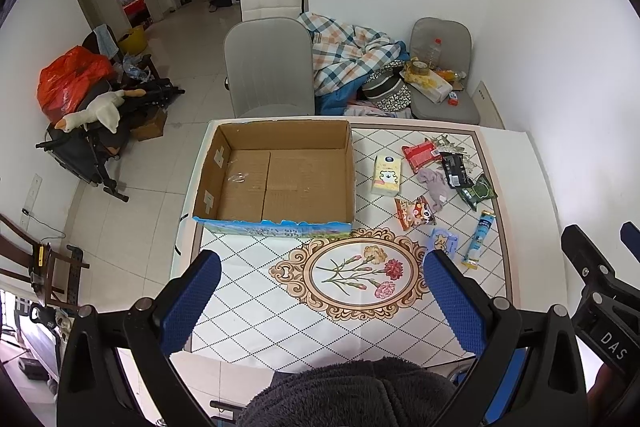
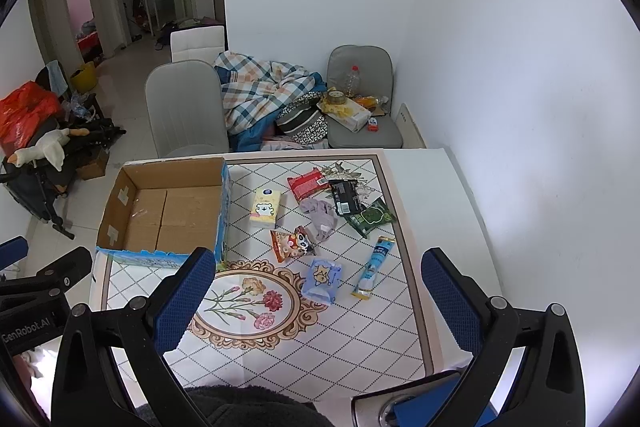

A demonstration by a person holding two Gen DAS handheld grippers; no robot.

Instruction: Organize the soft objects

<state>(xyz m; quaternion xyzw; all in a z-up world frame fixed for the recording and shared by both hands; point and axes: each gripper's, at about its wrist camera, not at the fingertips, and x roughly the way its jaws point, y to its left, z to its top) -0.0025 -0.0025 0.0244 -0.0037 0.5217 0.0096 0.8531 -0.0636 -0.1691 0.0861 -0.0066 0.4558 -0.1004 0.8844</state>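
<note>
An empty open cardboard box stands at the table's far left. To its right lie a yellow tissue pack, a red pouch, a grey sock, a black packet, a green packet, an orange snack bag, a blue tissue pack and a blue tube. My left gripper and right gripper are open and empty above the near table.
The table has a tiled cloth with a flower medallion. A grey chair stands behind the box. A plaid blanket and a cluttered second chair sit behind the table. A white wall runs on the right.
</note>
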